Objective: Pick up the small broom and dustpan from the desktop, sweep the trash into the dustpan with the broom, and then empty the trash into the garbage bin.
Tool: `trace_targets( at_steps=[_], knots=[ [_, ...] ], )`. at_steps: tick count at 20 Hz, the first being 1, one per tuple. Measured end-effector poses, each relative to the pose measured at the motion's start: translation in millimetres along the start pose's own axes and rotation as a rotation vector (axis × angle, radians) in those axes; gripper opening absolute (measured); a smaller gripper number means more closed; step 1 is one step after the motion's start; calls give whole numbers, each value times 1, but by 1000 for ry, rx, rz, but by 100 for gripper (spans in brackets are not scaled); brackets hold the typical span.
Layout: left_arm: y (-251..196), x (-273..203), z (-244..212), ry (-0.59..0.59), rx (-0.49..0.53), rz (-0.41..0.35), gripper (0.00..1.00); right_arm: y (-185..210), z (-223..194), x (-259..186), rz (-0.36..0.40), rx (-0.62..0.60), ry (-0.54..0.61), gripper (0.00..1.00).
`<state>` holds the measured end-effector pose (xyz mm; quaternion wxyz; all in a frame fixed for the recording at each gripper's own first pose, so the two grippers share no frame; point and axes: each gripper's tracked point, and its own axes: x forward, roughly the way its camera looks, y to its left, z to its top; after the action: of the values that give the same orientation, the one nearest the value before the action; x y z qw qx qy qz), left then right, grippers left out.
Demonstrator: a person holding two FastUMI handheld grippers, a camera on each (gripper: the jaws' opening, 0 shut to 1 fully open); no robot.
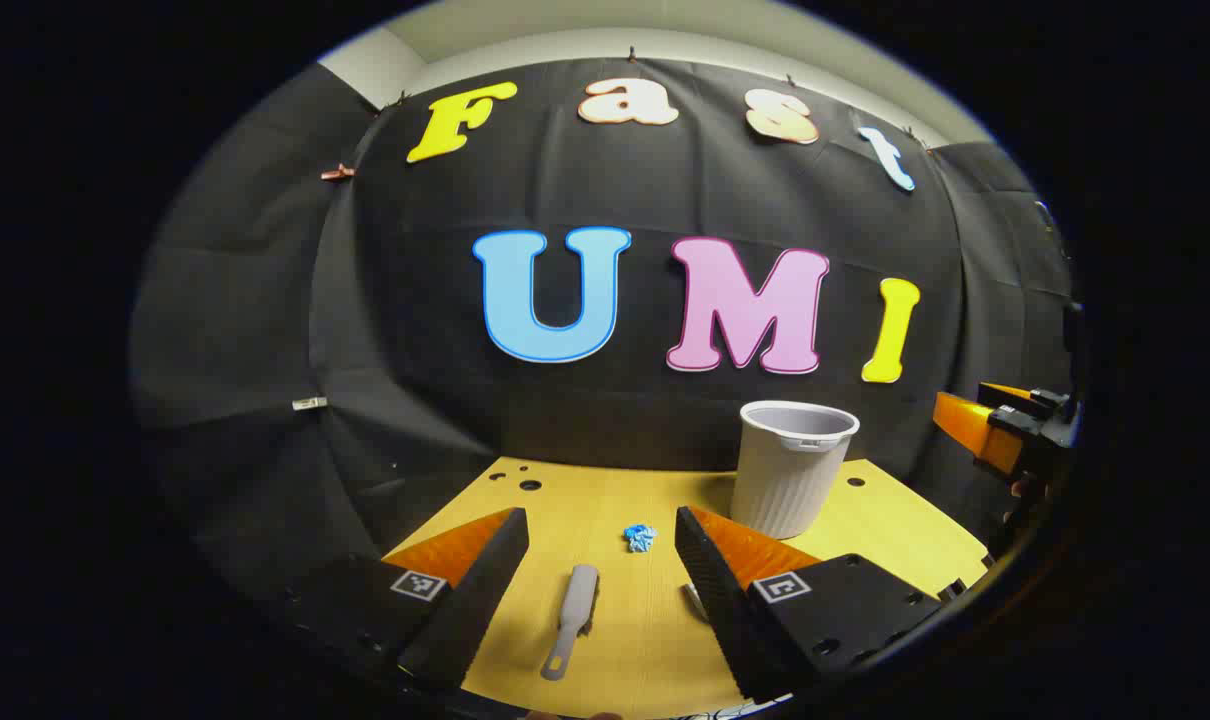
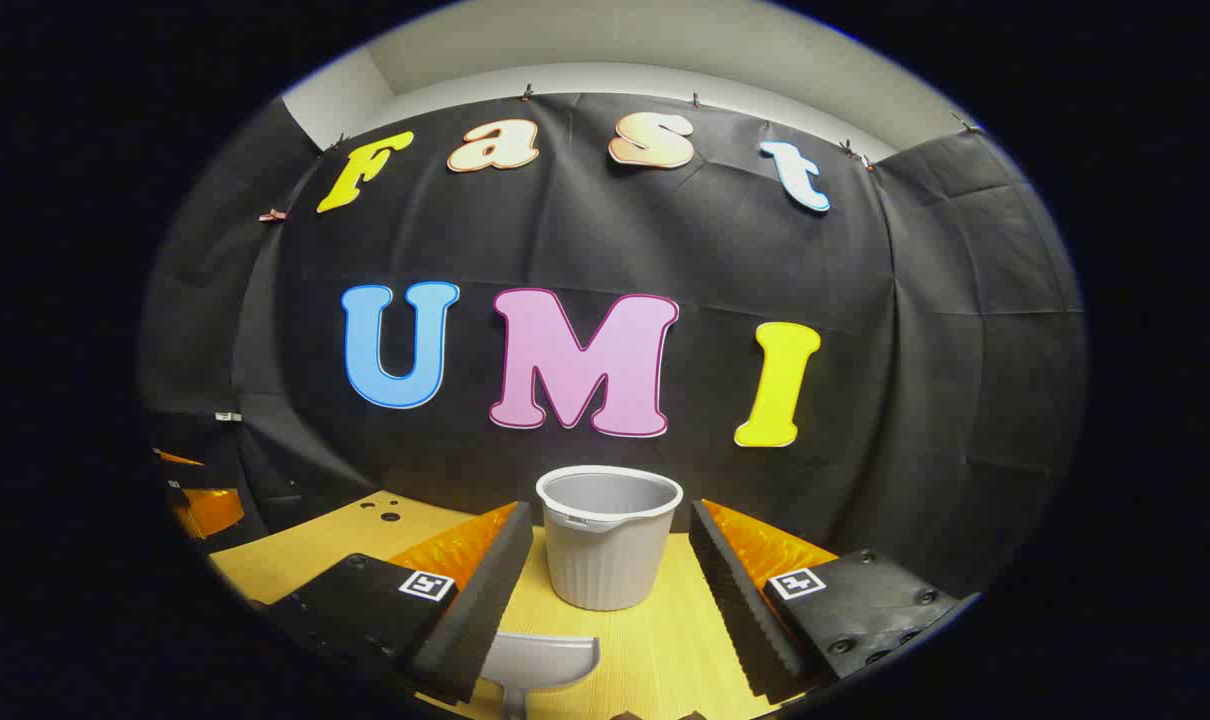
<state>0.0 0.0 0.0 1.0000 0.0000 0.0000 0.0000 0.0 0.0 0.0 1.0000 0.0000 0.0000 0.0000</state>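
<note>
In the left gripper view a small grey broom (image 1: 571, 620) lies on the yellow desktop (image 1: 605, 500), between the open fingers of my left gripper (image 1: 601, 570), which hovers above it. A crumpled blue scrap of trash (image 1: 641, 538) sits just beyond the broom. The grey ribbed garbage bin (image 1: 793, 467) stands upright to the right of it. In the right gripper view a grey dustpan (image 2: 540, 664) lies flat below my open right gripper (image 2: 611, 590), with the bin (image 2: 609, 548) straight ahead. The right gripper (image 1: 1005, 425) also shows at the far right of the left gripper view.
The desktop (image 2: 325, 550) ends at the black cloth wall behind the bin. A few small holes (image 1: 530, 485) mark its far left corner. The left gripper (image 2: 200, 500) shows at the left edge of the right gripper view.
</note>
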Motion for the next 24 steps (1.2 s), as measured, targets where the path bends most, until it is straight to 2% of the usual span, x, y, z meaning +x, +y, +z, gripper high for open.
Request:
trace_targets(
  at_steps=[3,6,10,15,24],
  knots=[
    [3,19,-7,31,-1,37,95,5,-24,16,53,57,66,98],
    [11,33,-17,64,5,53,95,9,-40,31,61,84,123,98],
    [30,51,-45,154,-33,49,95,18,-59,45,50,99,189,98],
    [40,60,-74,236,-47,1,96,35,-80,47,39,99,247,98],
    [44,77,-167,565,55,-57,96,41,-112,38,15,77,341,98]
  ],
)
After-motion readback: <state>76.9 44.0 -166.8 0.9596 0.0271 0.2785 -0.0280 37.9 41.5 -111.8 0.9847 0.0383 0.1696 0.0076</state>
